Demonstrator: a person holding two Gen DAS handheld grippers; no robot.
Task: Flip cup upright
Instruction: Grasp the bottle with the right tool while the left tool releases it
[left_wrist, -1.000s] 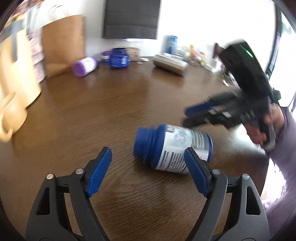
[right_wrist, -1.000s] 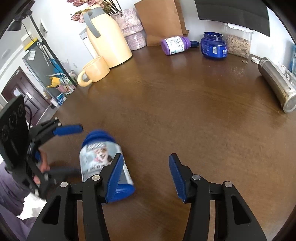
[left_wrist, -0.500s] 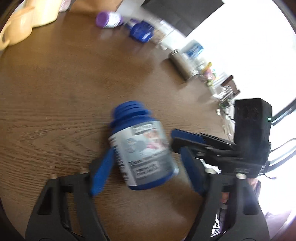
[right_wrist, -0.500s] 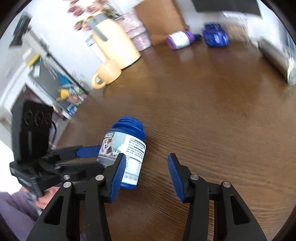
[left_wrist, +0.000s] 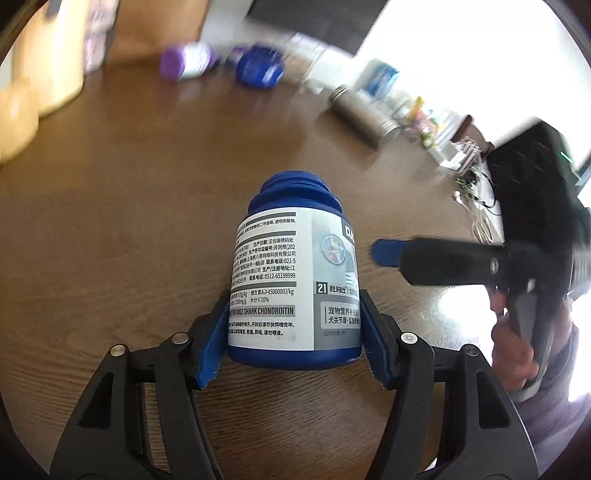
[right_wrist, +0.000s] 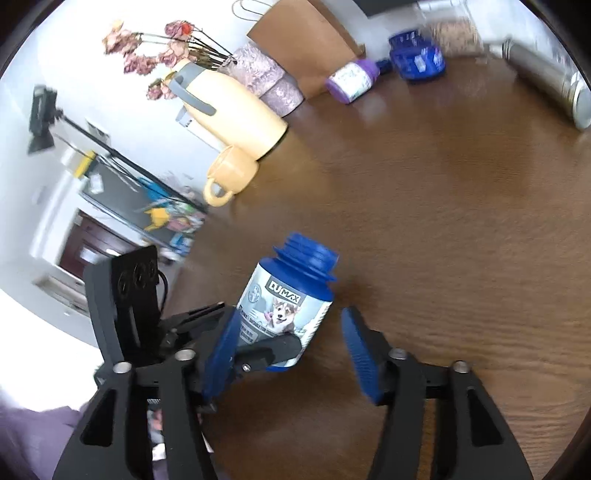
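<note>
The "cup" is a blue open-necked supplement bottle (left_wrist: 295, 280) with a white and grey label. My left gripper (left_wrist: 293, 339) is shut on its lower body, blue pads on both sides, and holds it nearly upright with the open neck up, tilted a little. In the right wrist view the bottle (right_wrist: 291, 302) leans right, gripped near its base by the left gripper (right_wrist: 258, 350). My right gripper (right_wrist: 291, 358) is open and empty, its jaws standing on either side of the bottle's base. It shows at the right in the left wrist view (left_wrist: 384, 253).
On the brown wooden table (right_wrist: 443, 184): a yellow thermos jug (right_wrist: 229, 107), a yellow mug (right_wrist: 229, 173), a purple bottle lying down (right_wrist: 351, 81), a blue jar (right_wrist: 417, 59), a steel flask lying down (right_wrist: 554, 88), a paper bag (right_wrist: 306, 37).
The bottle lay on its side with both grippers open around it. My left gripper has shut on it and turned it up to near upright. My right gripper stayed open.
</note>
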